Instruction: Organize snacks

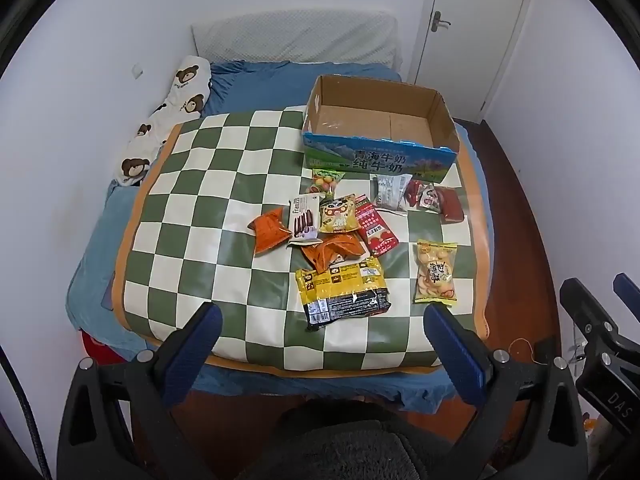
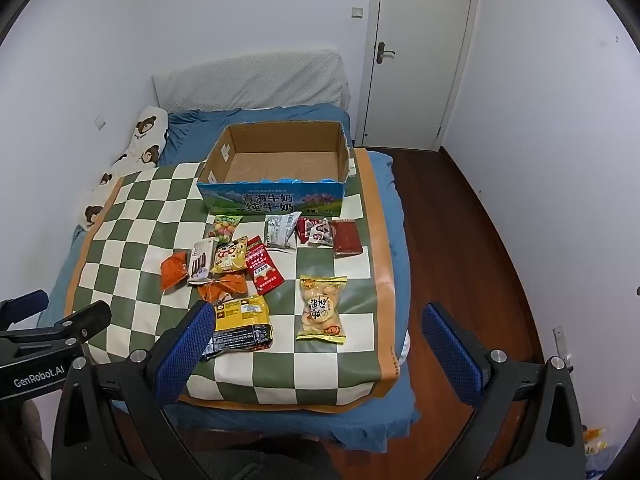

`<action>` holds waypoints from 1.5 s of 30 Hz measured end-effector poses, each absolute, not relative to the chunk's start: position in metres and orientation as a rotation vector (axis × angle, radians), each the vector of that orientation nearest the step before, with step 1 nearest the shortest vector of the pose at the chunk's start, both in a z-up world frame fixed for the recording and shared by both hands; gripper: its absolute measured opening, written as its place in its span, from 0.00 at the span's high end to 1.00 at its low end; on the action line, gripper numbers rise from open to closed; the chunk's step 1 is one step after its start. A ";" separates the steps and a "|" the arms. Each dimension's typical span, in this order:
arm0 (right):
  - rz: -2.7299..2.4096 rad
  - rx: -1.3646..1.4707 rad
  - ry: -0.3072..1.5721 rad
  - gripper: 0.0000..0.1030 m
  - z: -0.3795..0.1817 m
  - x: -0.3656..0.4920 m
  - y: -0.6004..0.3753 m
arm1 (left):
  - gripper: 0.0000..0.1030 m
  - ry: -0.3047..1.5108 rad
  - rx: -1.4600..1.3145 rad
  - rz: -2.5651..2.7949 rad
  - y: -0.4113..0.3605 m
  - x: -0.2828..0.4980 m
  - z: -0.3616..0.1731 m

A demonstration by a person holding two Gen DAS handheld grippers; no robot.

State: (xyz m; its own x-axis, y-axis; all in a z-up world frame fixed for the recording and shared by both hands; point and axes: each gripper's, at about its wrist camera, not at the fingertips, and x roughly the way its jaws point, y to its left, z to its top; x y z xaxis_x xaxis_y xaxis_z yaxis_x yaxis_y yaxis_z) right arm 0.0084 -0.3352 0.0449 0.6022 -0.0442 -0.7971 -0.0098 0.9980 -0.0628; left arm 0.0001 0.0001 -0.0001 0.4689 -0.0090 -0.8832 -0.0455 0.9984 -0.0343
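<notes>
Both of my claws hang spread wide with nothing between the fingers: my left gripper (image 1: 322, 330) over the near edge of the checkered mat (image 1: 208, 208), my right gripper (image 2: 318, 330) over its near right corner. Nearest me lies the yellow-and-black packet (image 1: 340, 290), with the biscuit bag (image 2: 323, 307) toward the right edge. Beyond them the other snacks (image 1: 336, 220) cluster mid-mat. Farthest, at the far right corner, sits the cardboard box (image 2: 276, 200), holding no snacks.
</notes>
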 end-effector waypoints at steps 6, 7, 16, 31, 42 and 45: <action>-0.013 -0.057 0.931 0.00 0.041 0.004 -0.336 | 0.00 1.086 -0.053 0.027 0.000 0.000 0.000; -0.015 -0.058 0.931 0.00 0.041 0.005 -0.335 | 0.00 1.088 -0.051 0.026 0.000 0.000 0.000; -0.012 -0.052 0.927 0.00 0.042 0.000 -0.337 | 0.00 1.086 -0.049 0.027 -0.006 0.000 0.003; 0.001 -0.035 0.935 0.00 0.048 -0.003 -0.333 | 0.00 1.066 -0.050 0.028 0.007 -0.006 0.012; 0.009 -0.029 0.936 0.00 0.051 -0.004 -0.330 | 0.00 1.063 -0.051 0.027 0.007 -0.007 0.011; 0.008 -0.029 0.934 0.00 0.051 -0.004 -0.330 | 0.00 1.063 -0.049 0.026 0.007 -0.006 0.012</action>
